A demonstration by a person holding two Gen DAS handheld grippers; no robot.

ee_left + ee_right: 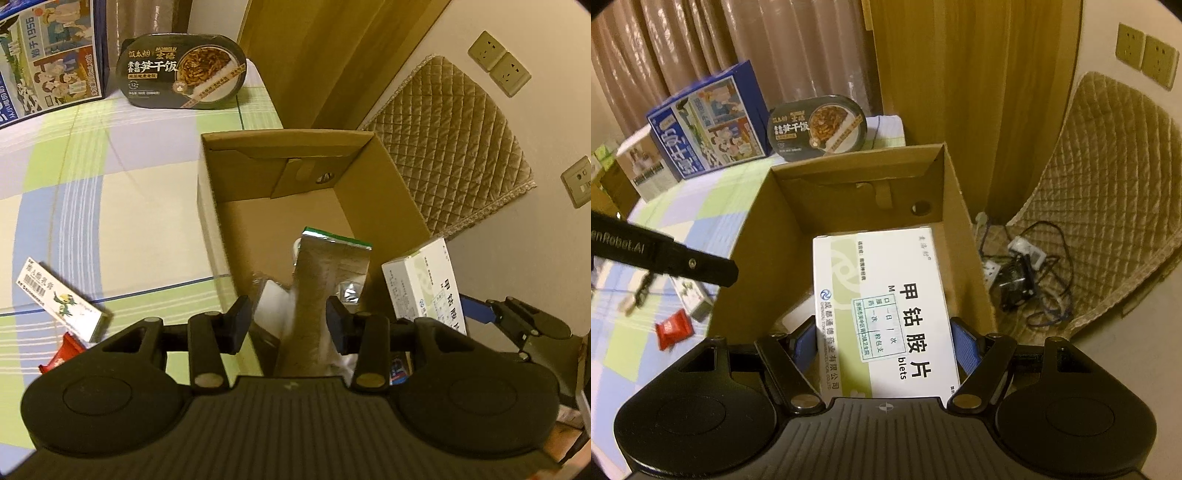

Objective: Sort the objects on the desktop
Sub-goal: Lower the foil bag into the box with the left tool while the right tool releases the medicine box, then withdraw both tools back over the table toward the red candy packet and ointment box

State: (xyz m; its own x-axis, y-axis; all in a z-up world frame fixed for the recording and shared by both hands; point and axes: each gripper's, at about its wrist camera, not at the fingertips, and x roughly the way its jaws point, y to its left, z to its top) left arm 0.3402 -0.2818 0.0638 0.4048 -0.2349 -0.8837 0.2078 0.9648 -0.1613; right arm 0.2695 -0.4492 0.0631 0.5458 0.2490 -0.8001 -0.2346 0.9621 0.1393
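Note:
An open cardboard box [384,177] stands on the checked tablecloth; it also shows in the right wrist view [768,229]. My left gripper [290,323] is over the box's near end, its pads on either side of a silver foil sachet [325,266] standing upright; the right pad touches it, and a small gap shows at the left pad. My right gripper [884,343] is shut on a white medicine box [882,299] and holds it above the cardboard box. The medicine box also shows in the left wrist view [424,284]. White packets [273,306] lie inside the box.
On the tablecloth lie a small white carton [62,299] and a red packet [61,354]. A black instant-rice tub [181,70] and a blue illustrated box [44,62] stand at the back. Right of the table are a quilted pad [1108,206] and cables [1027,273] on the floor.

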